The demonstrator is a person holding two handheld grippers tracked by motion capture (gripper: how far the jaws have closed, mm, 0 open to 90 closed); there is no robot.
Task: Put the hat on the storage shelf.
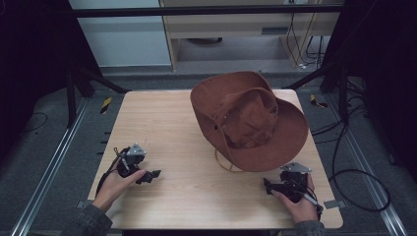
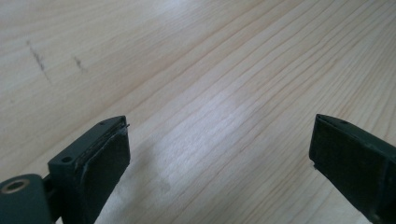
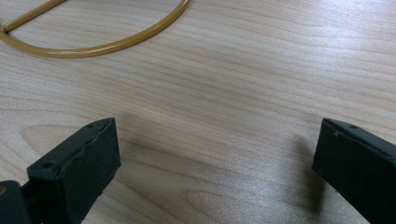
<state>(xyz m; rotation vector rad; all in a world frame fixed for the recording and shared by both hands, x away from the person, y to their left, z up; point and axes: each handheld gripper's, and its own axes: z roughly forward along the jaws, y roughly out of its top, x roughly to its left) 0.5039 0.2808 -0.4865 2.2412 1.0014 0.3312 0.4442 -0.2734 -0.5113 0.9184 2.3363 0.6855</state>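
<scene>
A brown wide-brimmed hat (image 1: 248, 120) lies upside down and tilted on the right half of the wooden table (image 1: 172, 128), its tan chin cord (image 1: 225, 164) looping out from under the brim. My left gripper (image 1: 153, 174) rests near the front left of the table, open, with bare wood between its jaws (image 2: 219, 154). My right gripper (image 1: 268, 186) sits at the front right, just below the hat's brim, also open over bare wood (image 3: 217, 154). The cord (image 3: 93, 46) curves across the top of the right gripper view.
A hand holds each gripper at the table's front edge. Cables (image 1: 354, 172) lie on the grey floor to the right. Metal rails (image 1: 49, 162) run along both sides of the table. A cabinet (image 1: 236, 24) stands beyond the far edge.
</scene>
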